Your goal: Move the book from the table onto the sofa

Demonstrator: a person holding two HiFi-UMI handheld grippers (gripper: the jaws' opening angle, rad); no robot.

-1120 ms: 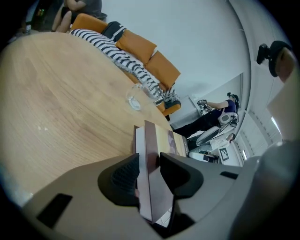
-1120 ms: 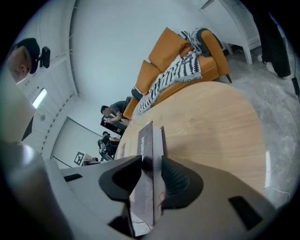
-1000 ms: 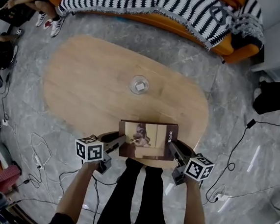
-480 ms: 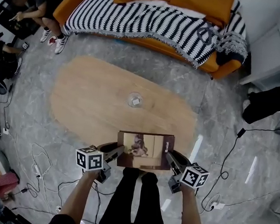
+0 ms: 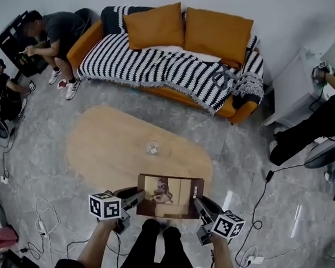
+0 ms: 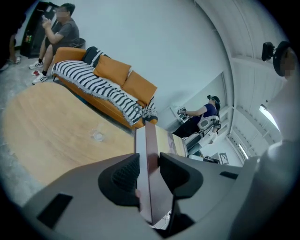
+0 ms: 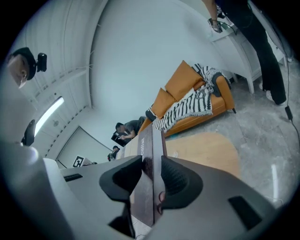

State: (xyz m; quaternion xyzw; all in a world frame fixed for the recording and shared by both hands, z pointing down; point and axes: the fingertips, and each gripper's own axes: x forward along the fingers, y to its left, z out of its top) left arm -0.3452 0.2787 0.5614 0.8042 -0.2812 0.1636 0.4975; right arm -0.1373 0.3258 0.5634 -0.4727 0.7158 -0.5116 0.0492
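Presently, the brown hardcover book with a beige picture panel on its cover (image 5: 169,194) is held in the air between the two grippers. Its cover faces up and it lies roughly level, in front of the person's black-trousered legs (image 5: 155,247).

The left gripper (image 5: 138,196) takes the book's left edge. In the left gripper view its jaws are clamped on the book, one ribbed pad against each face, and the page block and cover run straight out between them. The right gripper (image 5: 198,205) takes the opposite edge, the one with white lettering. In the right gripper view its jaws are likewise clamped on the book, pads pressed to both faces.

In the head view the book overlaps the near end of the oval light-wood surface (image 5: 113,149), and its near half projects past that end above the legs. A small clear glass object (image 5: 152,148) stands near the middle of the surface, well apart from the book.

Beyond the surface the orange sofa (image 5: 85,45) stands against the white wall. A black-and-white striped blanket (image 5: 162,70) covers its seat, and two orange cushions (image 5: 157,26) lean on the backrest. The book is well apart from the sofa, with the surface between them. A person in a dark shirt (image 5: 51,28) sits bent forward at the sofa's left end.
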